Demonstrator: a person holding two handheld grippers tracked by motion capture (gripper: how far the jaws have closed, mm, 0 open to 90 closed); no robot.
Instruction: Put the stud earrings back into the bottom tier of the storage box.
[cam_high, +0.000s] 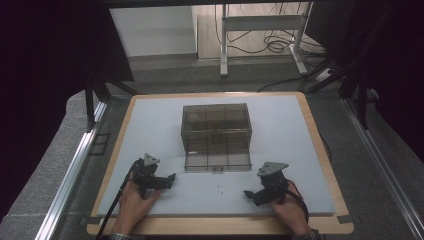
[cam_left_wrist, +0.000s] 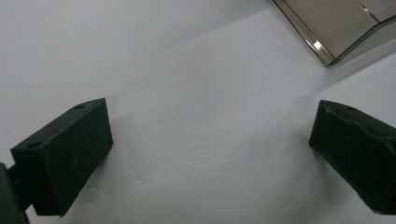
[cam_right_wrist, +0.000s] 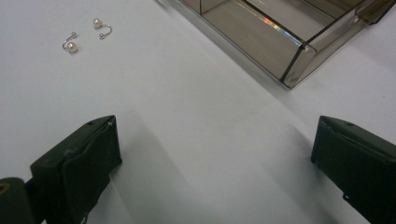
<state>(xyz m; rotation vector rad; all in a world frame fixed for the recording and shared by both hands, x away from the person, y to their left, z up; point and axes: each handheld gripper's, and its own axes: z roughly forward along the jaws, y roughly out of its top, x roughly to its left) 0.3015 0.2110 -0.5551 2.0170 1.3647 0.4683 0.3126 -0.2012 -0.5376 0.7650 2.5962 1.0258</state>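
Both the left gripper (cam_high: 171, 177) and right gripper (cam_high: 247, 194) rested released near the white board's (cam_high: 150, 125) front edge, two pearl earrings (cam_right_wrist: 86, 33) between them, before the glass box (cam_high: 216, 135)

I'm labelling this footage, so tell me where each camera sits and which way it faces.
High view: above the person's side, looking forward and down on the table, both hands with the left tool and right tool.
Left gripper view: on the left tool, facing the glass box.
Right gripper view: on the right tool, facing the pearl earrings.
Shared: the box.
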